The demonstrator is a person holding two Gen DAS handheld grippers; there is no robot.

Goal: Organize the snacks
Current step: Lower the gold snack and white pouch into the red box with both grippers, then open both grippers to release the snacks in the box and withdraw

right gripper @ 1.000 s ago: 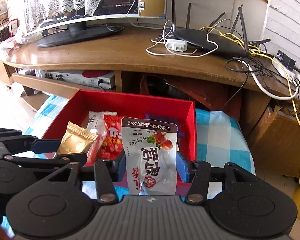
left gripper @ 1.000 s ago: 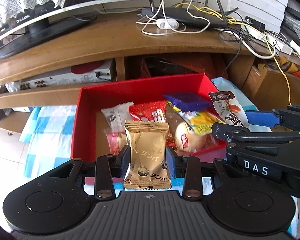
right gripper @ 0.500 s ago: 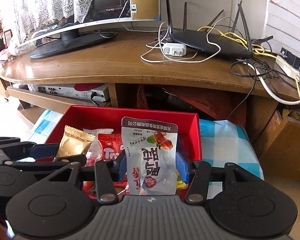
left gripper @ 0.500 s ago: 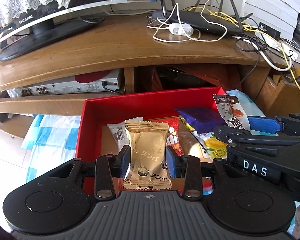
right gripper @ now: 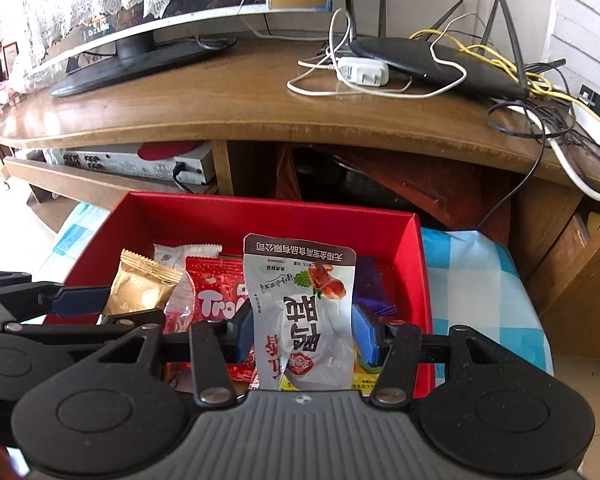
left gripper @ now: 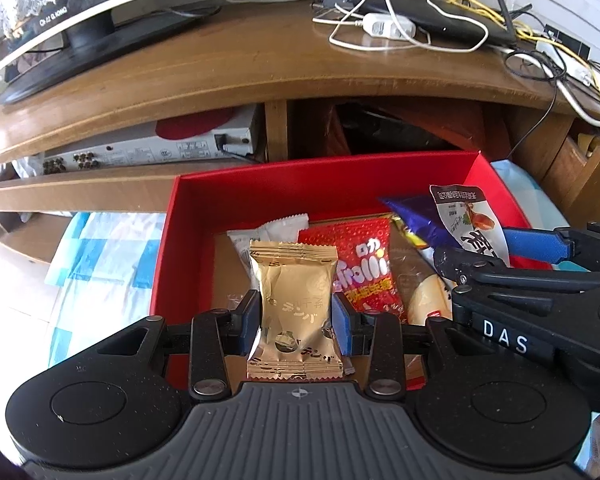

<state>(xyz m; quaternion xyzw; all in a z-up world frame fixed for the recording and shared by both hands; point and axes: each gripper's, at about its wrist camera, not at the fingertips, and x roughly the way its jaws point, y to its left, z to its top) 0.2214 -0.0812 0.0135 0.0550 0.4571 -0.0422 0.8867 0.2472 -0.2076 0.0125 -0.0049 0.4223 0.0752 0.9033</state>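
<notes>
Left wrist view first: the left gripper (left gripper: 296, 316) has its fingers (left gripper: 249, 314) clamped on a gold snack packet (left gripper: 294, 312), held upright over the near end of the red box (left gripper: 320, 178). Below and beyond it in the box lie a red gummy bag (left gripper: 364, 268), a white wrapped snack (left gripper: 268, 232) and a purple packet (left gripper: 414, 218), all loose and overlapping.

Over on the right wrist view, the right gripper (right gripper: 304, 332) is doing the same job, its fingers (right gripper: 364, 334) pinching a silver-grey pouch (right gripper: 304, 312) by the sides, printed face toward the camera. That pouch hangs over the box's right half, just inside the near wall, with the purple packet behind it.

Both hands sit side by side, tilted downward at the box, which rests on a blue-and-white checked cloth (right gripper: 476, 276) in front of the wooden counter (right gripper: 240, 104).

To my eye this is the drop-off step: two snacks carried in, neither released. Next up, each packet needs to go low over a free patch of the box floor, then the fingers should spread and back out. The left side of the box looks roomiest for the gold one; the pouch may end up on top of others.
</notes>
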